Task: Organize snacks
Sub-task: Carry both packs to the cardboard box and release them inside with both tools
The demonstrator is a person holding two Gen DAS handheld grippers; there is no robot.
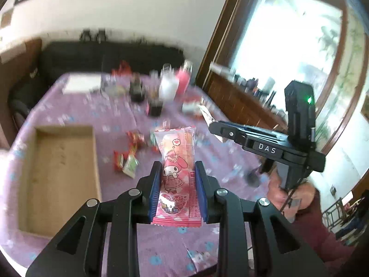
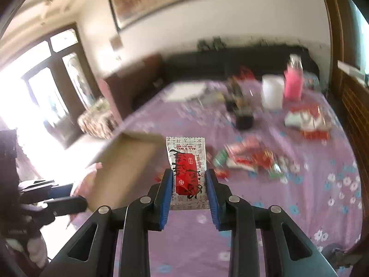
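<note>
My left gripper (image 1: 177, 167) is shut on a pink cartoon snack packet (image 1: 175, 168) and holds it above the purple tablecloth (image 1: 69, 113), right of the open cardboard box (image 1: 60, 175). My right gripper (image 2: 189, 175) is shut on a white and red snack packet (image 2: 187, 168), held above the cloth just right of the same box (image 2: 124, 168). The right gripper also shows in the left wrist view (image 1: 213, 124), higher and to the right. Loose snack packets (image 1: 129, 154) lie on the cloth between box and grippers; they also show in the right wrist view (image 2: 249, 159).
At the table's far end stand a white jar (image 2: 272, 94), a pink bottle (image 2: 293, 80), dark small containers (image 2: 242, 113) and a white flat pad (image 2: 184, 93). A red and white bag (image 2: 306, 120) lies at the right. A dark sofa (image 1: 110, 55) sits behind the table.
</note>
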